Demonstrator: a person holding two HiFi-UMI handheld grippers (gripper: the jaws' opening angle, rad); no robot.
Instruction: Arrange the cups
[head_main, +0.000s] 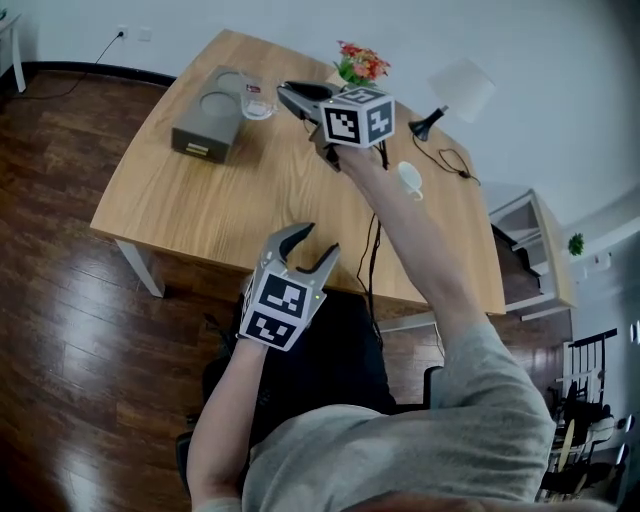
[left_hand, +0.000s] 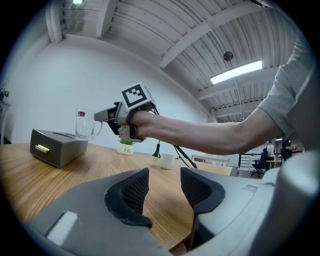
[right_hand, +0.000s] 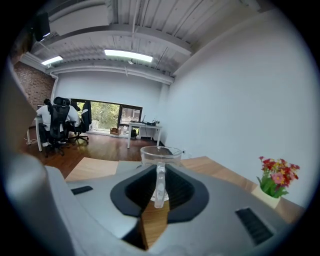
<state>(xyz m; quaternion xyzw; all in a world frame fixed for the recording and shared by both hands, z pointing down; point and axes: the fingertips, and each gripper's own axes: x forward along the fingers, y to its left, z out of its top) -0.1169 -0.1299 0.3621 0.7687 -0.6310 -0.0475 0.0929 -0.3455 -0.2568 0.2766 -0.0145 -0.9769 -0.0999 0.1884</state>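
Observation:
A clear glass mug (right_hand: 160, 159) hangs in the air, its handle pinched between the jaws of my right gripper (right_hand: 160, 192). In the head view the glass mug (head_main: 257, 100) is at the right edge of a grey box (head_main: 205, 120) with round recesses on top, and the right gripper (head_main: 290, 98) reaches in from the right. From the left gripper view the glass mug (left_hand: 86, 122) floats just above the grey box (left_hand: 57, 146). A small white cup (head_main: 410, 178) stands right of my arm. My left gripper (head_main: 305, 250) is open and empty at the table's near edge.
A pot of red flowers (head_main: 360, 65) and a black desk lamp (head_main: 450, 95) with a trailing cable stand at the wooden table's (head_main: 200, 220) far right. A white shelf unit (head_main: 535, 255) is beyond the right edge. Dark wood floor lies to the left.

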